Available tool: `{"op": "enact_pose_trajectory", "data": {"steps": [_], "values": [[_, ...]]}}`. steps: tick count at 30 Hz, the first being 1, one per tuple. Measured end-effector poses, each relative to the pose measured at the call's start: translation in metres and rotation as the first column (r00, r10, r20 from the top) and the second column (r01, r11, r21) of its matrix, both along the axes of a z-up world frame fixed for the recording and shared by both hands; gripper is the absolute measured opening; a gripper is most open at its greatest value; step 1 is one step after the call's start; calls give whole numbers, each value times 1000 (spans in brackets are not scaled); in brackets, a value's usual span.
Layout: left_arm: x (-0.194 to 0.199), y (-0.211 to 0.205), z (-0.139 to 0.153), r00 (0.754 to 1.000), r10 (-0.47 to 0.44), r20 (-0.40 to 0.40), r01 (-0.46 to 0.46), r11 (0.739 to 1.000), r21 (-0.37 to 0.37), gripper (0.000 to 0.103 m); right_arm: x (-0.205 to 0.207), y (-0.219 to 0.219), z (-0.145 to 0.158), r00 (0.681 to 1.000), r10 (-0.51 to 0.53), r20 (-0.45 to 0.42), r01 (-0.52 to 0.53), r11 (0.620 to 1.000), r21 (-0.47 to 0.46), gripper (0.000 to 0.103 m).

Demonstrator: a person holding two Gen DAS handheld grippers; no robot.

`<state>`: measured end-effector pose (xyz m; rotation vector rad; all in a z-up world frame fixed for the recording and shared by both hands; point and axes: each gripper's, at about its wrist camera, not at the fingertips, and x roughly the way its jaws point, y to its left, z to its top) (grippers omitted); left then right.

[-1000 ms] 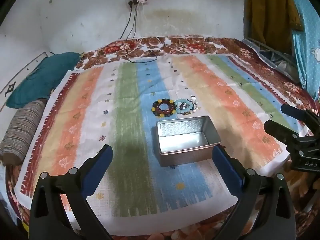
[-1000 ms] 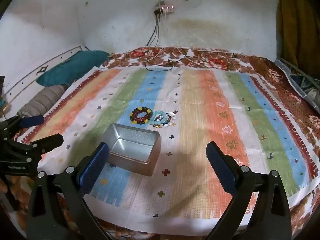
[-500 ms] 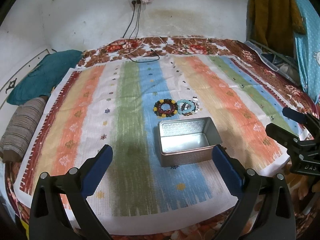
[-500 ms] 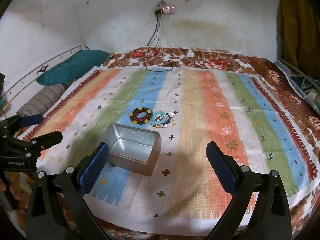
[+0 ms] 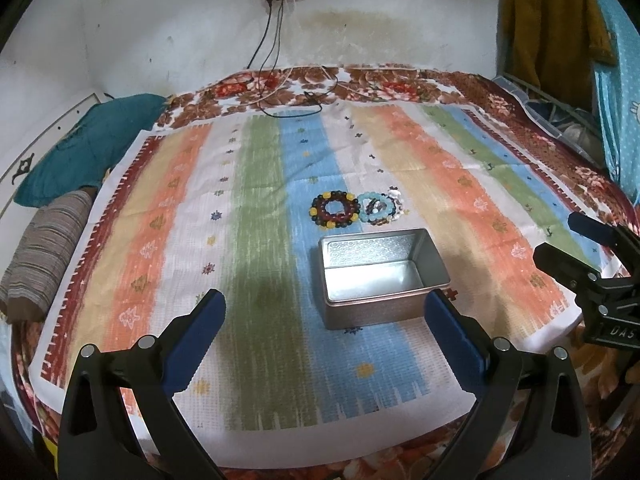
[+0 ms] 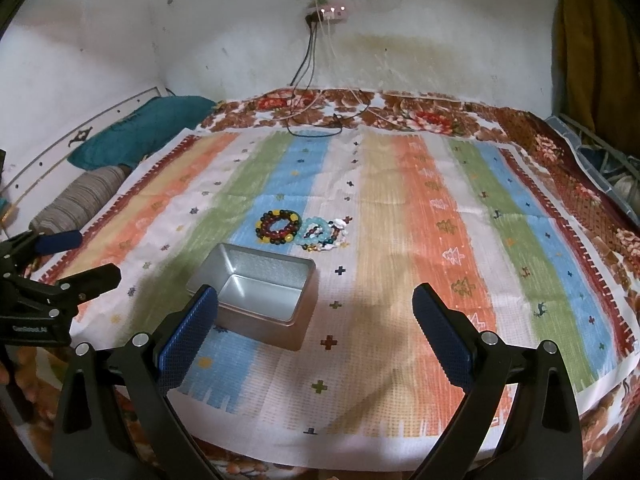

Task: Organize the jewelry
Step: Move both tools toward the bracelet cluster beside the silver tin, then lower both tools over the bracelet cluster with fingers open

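Bracelets: two clumps of beads on the bed cloth, just past the tin's far side. Dark one [image 5: 334, 209] with yellow and red beads sits on the blue stripe; pale blue one [image 5: 378, 209] touches it on the right, tangled with some white bits.
Count: two bead rings for sure, maybe a third mixed into the pale clump, too small to tell. One tin. Two grippers.
Tin: open metal box [image 5: 382, 276], nothing in it, long axis running left-right in the left view, sitting between the grippers and the beads.
Left gripper: [image 5: 325, 322] jaws wide apart, holding nothing, hanging over the near edge of the cloth [image 5: 256, 200].
Right gripper: [image 6: 316, 312] same deal, jaws spread, nothing held.
Key relation: beads lie straight ahead of both, beyond the tin. From the right gripper they're ahead and a bit left; from the left, ahead and slightly right. Honestly about equal reach, I'd guess left for the dark ring, right for the pale one.
Progress: nothing's in the tin yet, so it's barely begun.
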<state>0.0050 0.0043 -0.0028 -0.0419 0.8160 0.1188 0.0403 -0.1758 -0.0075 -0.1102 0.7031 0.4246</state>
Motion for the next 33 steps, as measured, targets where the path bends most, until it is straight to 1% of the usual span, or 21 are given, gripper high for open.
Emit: {"op": "enact_pose_trajectory", "data": {"steps": [3,10,14,18,23,26,29,33], "values": [[2,3,1,1000,2,-3,-2,1000,-5,97,3,0,-1,1000,4,-11,-4,1000,-1,99],[14,5,0,1000,4,-29,-3,1000,12,97,14,2,-5,999,12,-44,-12,1000,-3,99],[23,7,0,999,-10,-47,10,1000,1,97,20,3,-4,999,19,-47,-19,1000,-10,99],[31,8,0,998,-16,-61,16,1000,8,97,29,6,-2,999,21,-43,-22,999,-24,99],[43,13,0,997,3,-75,-3,1000,5,97,46,9,-3,997,22,-75,-24,999,-29,99],[52,20,2,997,14,-78,-15,1000,-14,97,54,13,-1,997,19,-75,-22,999,-36,99],[59,24,3,996,28,-81,-30,999,-15,97,63,18,-2,997,15,-80,-19,999,-42,99],[70,33,1,994,53,-94,-56,998,-22,97,72,20,-5,994,18,-111,-22,999,-35,99]]}}
